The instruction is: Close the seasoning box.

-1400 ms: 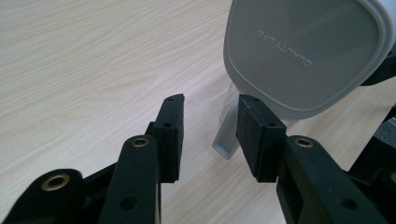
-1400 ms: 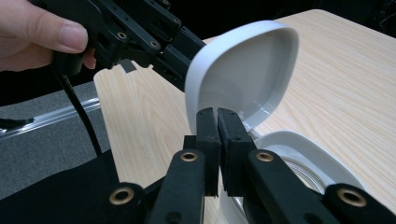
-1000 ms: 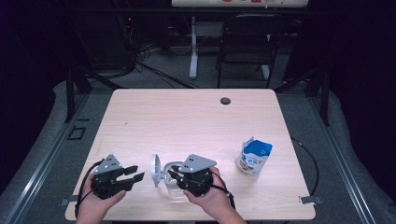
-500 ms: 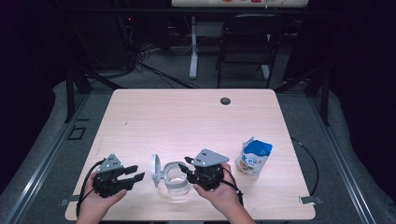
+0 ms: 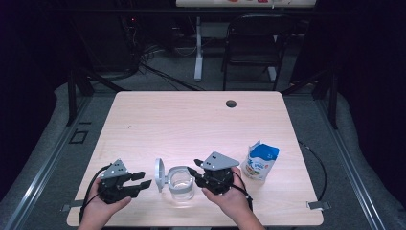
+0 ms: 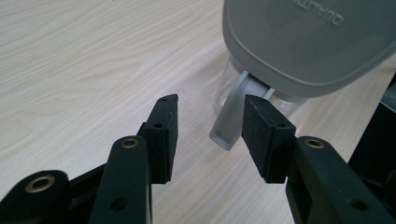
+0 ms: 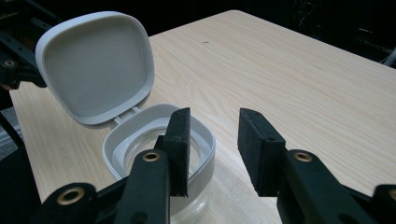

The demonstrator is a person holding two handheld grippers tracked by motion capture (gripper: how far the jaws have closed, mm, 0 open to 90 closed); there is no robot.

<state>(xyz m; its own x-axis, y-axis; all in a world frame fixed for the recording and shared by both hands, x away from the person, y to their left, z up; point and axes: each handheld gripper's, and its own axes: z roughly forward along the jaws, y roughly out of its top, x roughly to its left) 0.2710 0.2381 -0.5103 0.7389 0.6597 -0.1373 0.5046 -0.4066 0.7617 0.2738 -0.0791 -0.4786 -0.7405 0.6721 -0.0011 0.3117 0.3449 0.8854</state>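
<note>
The right gripper (image 5: 195,173) backs off sideways from the clear container (image 5: 181,184), its jaws having just been opening with nothing between them, leaving the container's rim exposed beside its fingertips.

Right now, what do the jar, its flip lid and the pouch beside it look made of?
Jar: clear, glossy, probably plastic; the table shows through. Flip lid: matte grey-white moulded plastic, hinged. Pouch: thin printed film or foil, its torn top crumpled.
</note>
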